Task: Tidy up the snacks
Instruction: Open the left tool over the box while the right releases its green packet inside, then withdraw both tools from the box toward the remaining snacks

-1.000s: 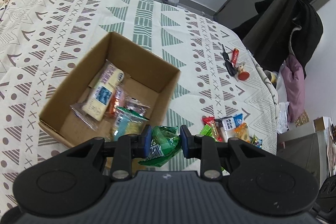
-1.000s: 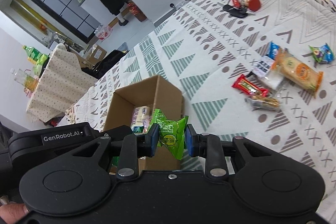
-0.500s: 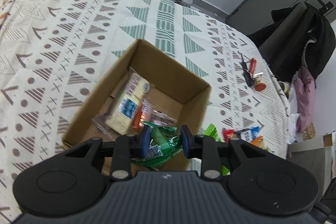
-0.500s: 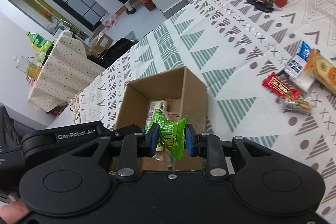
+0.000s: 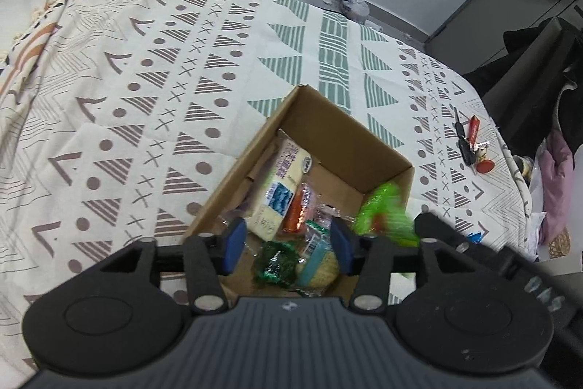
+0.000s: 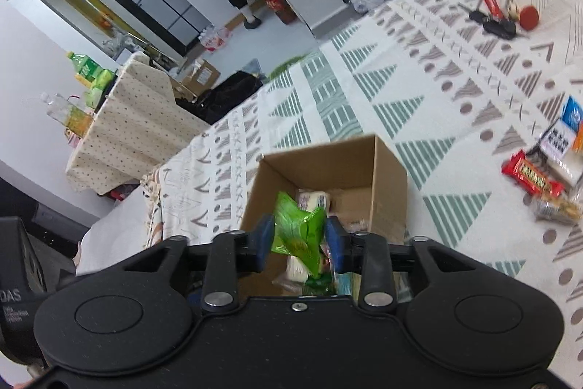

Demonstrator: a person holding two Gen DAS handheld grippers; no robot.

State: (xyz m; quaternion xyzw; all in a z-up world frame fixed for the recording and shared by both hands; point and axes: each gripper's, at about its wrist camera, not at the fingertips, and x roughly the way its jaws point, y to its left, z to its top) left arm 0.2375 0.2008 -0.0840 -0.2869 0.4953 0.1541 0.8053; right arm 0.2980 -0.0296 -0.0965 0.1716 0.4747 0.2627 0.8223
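An open cardboard box (image 5: 328,113) stands on the patterned cloth and holds several snack packets, among them a pale yellow one (image 5: 280,192). My left gripper (image 5: 287,241) hangs open over the box's near end. A dark green packet (image 5: 275,265) lies in the box just beneath it. My right gripper (image 6: 298,239) is over the same box (image 6: 390,192), shut on a bright green packet (image 6: 297,232) that looks blurred. That packet also shows as a green smear (image 5: 386,217) at the box's right wall in the left wrist view.
Loose snacks lie on the cloth right of the box, including a red bar (image 6: 532,175) and a white and blue packet (image 6: 561,133). Keys with a red tag (image 5: 470,144) sit further back. A dark chair with clothes (image 5: 539,68) stands beyond the table's right edge.
My left gripper has opened and its dark green packet has dropped into the box. Both grippers have moved in over the box. The right gripper's fingers stand slightly wider.
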